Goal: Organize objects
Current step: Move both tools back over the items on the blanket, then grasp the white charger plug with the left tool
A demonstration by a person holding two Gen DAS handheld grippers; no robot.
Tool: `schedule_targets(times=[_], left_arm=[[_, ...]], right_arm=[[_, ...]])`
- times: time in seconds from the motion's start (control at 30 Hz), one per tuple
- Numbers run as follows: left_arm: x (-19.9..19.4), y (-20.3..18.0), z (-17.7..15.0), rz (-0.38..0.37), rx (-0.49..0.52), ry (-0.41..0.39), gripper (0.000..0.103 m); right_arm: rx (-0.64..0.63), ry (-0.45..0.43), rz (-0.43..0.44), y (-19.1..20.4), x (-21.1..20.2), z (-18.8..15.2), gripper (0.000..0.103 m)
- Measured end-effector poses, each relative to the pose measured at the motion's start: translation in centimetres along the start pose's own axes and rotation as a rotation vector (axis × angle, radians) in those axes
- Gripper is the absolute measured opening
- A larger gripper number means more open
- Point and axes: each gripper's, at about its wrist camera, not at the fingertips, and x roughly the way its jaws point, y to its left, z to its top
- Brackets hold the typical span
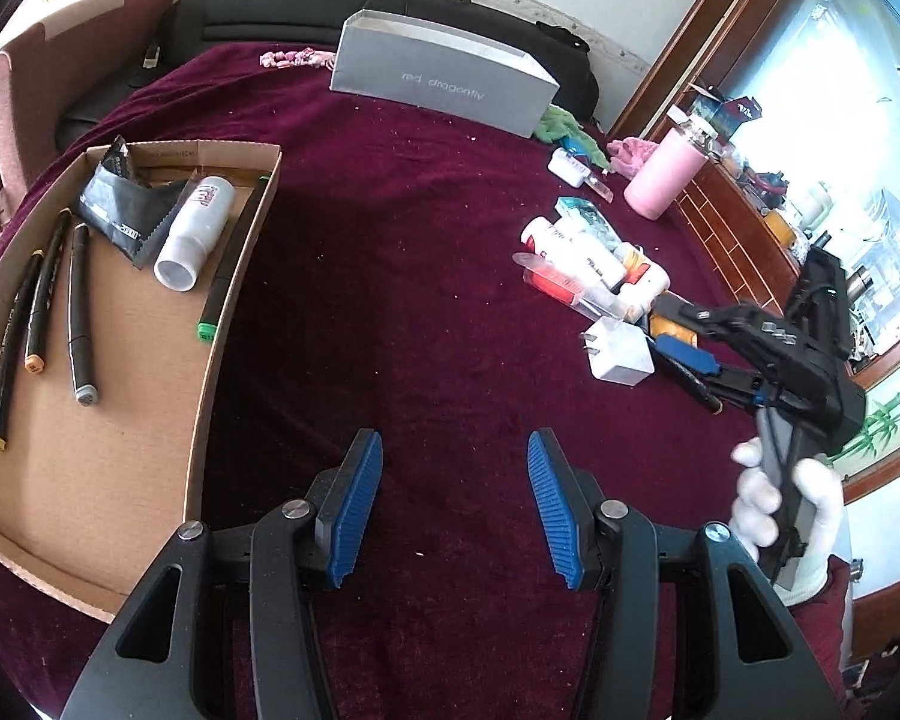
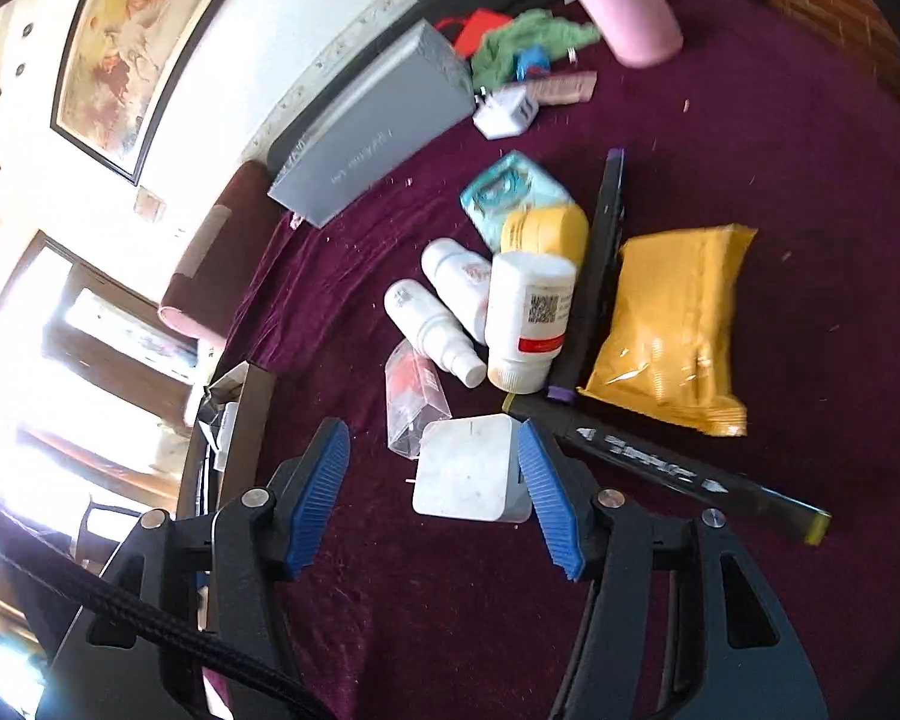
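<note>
1. Far left, your cardboard tray (image 1: 222,300) sits on the maroon velvet-like cloth (image 1: 420,276). It is shallow, brown and open-topped. Inside lie three black markers (image 1: 81,312) side by side, with yellow, orange and grey end caps; a crinkled black foil packet (image 1: 126,204); and a white cylindrical bottle (image 1: 195,228) on its side, its red label print too small to read. A green-capped marker (image 1: 225,270) leans along the tray's right wall.
2. Your left tool (image 1: 455,504) hovers over bare cloth just right of the tray, its ribbed blue pads parted about halfway, holding nothing.
3. Behind, a grey rectangular box (image 1: 444,84) reads "red dragonfly".
4. Right of centre is the unsorted pile: white plastic bottles (image 2: 444,306), a larger white bottle with a QR code and a red band (image 2: 531,318), a yellow-lidded jar (image 2: 546,228), a teal packet (image 2: 510,186), a clear blister pack with red contents (image 2: 411,396), a glossy yellow pouch (image 2: 672,324) and two long black markers (image 2: 672,468), whose white lettering is blurred.
5. The white square charger plug (image 2: 468,468) lies at the near edge of that pile, prongs pointing left in the right wrist view.
6. Your right tool (image 2: 435,492) is half open and grips nothing. The plug sits between its fingertips, against or just beside the right pad and clear of the left one.
7. Far right stands a pink cylindrical tumbler (image 1: 663,174).
</note>
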Motion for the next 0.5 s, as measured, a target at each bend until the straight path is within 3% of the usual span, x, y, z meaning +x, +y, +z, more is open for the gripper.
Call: schedule_targets(times=[0.07,0.17,0.3,0.33,0.4,0.5], left_arm=[[0.0,0.1,0.1,0.008,0.0,-0.003,0.045],[0.1,0.5,0.3,0.016,-0.004,-0.01,0.045],[0.9,0.8,0.8,0.025,-0.003,-0.003,0.045],[1.2,0.8,0.8,0.024,-0.001,-0.002,0.045],[2.1,0.8,1.0,0.021,-0.008,0.007,0.045],[3.6,0.6,1.4,-0.005,-0.035,0.023,0.044]], right_arm=[[0.014,0.026,-0.048,-0.1,1.5,0.0,0.058],[-0.004,0.067,-0.004,1.0,3.4,-0.7,0.061],[-0.099,0.264,0.385,4.4,5.3,-2.5,0.062],[-0.137,0.251,0.4,5.2,4.8,-2.7,0.062],[-0.159,0.196,0.341,5.4,4.2,-2.2,0.062],[-0.103,0.157,0.309,3.7,4.0,-1.8,0.065]])
